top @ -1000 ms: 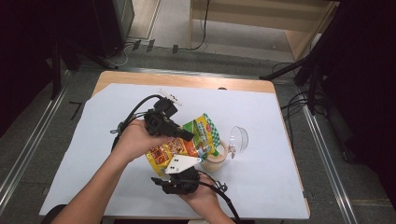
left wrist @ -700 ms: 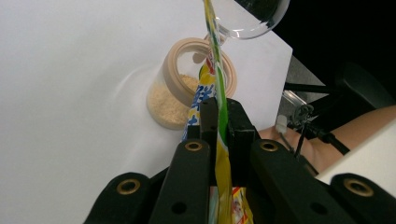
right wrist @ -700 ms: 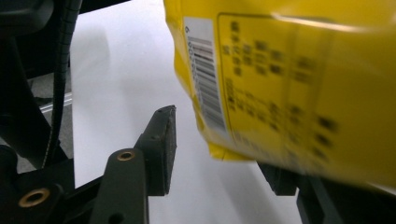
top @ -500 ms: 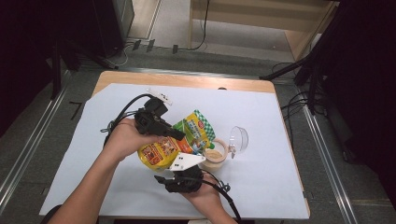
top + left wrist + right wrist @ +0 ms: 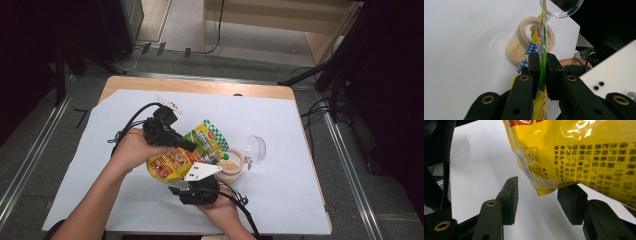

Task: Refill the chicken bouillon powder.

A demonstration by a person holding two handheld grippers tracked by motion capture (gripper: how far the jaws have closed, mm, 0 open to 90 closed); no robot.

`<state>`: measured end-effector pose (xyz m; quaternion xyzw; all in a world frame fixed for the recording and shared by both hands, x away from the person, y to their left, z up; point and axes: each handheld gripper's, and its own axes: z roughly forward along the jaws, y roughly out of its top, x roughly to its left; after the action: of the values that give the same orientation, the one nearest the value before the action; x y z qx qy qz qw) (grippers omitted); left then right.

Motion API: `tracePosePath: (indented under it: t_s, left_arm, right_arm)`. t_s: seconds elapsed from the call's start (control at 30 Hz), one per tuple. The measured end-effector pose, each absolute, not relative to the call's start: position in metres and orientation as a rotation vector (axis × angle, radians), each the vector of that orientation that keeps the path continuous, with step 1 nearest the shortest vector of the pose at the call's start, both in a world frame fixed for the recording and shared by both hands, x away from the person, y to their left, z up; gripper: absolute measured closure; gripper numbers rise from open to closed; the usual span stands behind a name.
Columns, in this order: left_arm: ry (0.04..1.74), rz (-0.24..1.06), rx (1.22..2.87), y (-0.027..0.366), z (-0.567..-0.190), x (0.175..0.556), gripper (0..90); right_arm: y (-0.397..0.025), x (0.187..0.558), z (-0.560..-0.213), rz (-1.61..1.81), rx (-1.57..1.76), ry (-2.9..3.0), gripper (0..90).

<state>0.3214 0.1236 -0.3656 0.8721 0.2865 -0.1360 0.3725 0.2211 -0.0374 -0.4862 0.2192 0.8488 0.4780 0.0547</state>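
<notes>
A white sheet [image 5: 300, 125] is seen to cover the wooden table [image 5: 200, 85] in the high view. At its middle a yellow and green pouch [image 5: 185, 155] is held above the surface, tilted, with its green end toward a round jar [image 5: 231, 167] of pale granules. A clear lid [image 5: 256, 148] is seen on its edge just beside the jar.

In the left gripper view, the left gripper [image 5: 543, 65] is shown clamped on the pouch's thin upper edge [image 5: 543, 50], the film pinched between both pads. The jar's beige rim [image 5: 529, 27] and its granules are seen beyond the pouch edge, with the clear lid [image 5: 561, 7] farther off at the top.

In the right gripper view, the right gripper [image 5: 537, 200] is shown spread, nothing being held. The pouch's lower yellow corner [image 5: 544, 191] hangs between the jaws; the far pad is touched or nearly touched by the pouch, and which cannot be told. Printed text and a barcode are visible on this face.

In the high view, part of the pouch and the jar's near side are hidden by the right gripper's grey plate [image 5: 201, 171].
</notes>
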Motion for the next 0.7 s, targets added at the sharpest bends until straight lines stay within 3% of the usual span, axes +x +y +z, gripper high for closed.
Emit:
tracePosePath:
  t_s: [0.37, 0.7]
  left_arm:
    - [0.705, -0.287, 2.242, 0.118, -0.370, 0.321, 84.8]
    - [0.649, -0.297, 2.235, 0.130, -0.367, 0.320, 90.0]
  right_arm:
    - [-0.038, 0.222, -0.489, 1.429, 0.676, 2.589, 53.5]
    - [-0.039, 0.222, -0.486, 1.444, 0.672, 2.572, 53.6]
